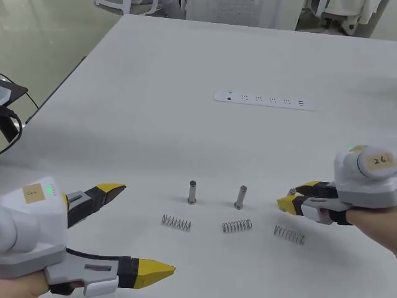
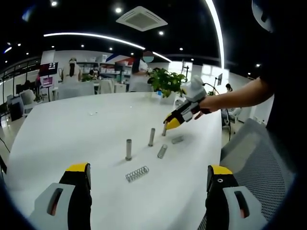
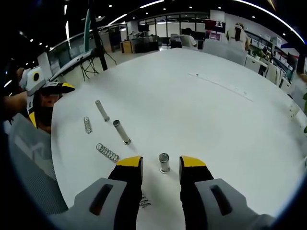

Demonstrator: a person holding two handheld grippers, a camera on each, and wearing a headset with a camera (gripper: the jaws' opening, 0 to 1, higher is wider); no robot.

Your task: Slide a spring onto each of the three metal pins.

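A matte white table (image 1: 186, 74) runs from the bottom of the head view to the top. Three short metal pins stand upright on it, smooth grey cylinders. The left pin (image 1: 192, 192) and the middle pin (image 1: 240, 197) are just below the centre of the frame. The third pin (image 3: 164, 163) stands at the lower centre of the right gripper view.

Three small wire coil springs lie flat in a row just below the pins, none on a pin: the left spring (image 1: 176, 222), the middle spring (image 1: 237, 226) and the right spring (image 1: 289, 234).

The left gripper (image 1: 139, 228) is at the lower left of the head view. It has a white plastic body and black fingers with yellow tips, and its jaws are spread wide with nothing between them. The right gripper (image 1: 296, 194) is at the right edge. Its jaws are set narrow, one on each side of the third pin, with a gap showing on both sides.

A round sticker (image 1: 379, 160) on the right gripper reads "26". A yellowish label on the left gripper is too small to read.

A long white power strip (image 1: 263, 100) lies flat in the upper right of the table.

The gripper views show an open office with a black ceiling and bright strip lights. There is a square ceiling vent (image 2: 141, 18), a leafy green plant (image 2: 165, 82), desks with people, and a grey mesh chair (image 2: 259, 158).
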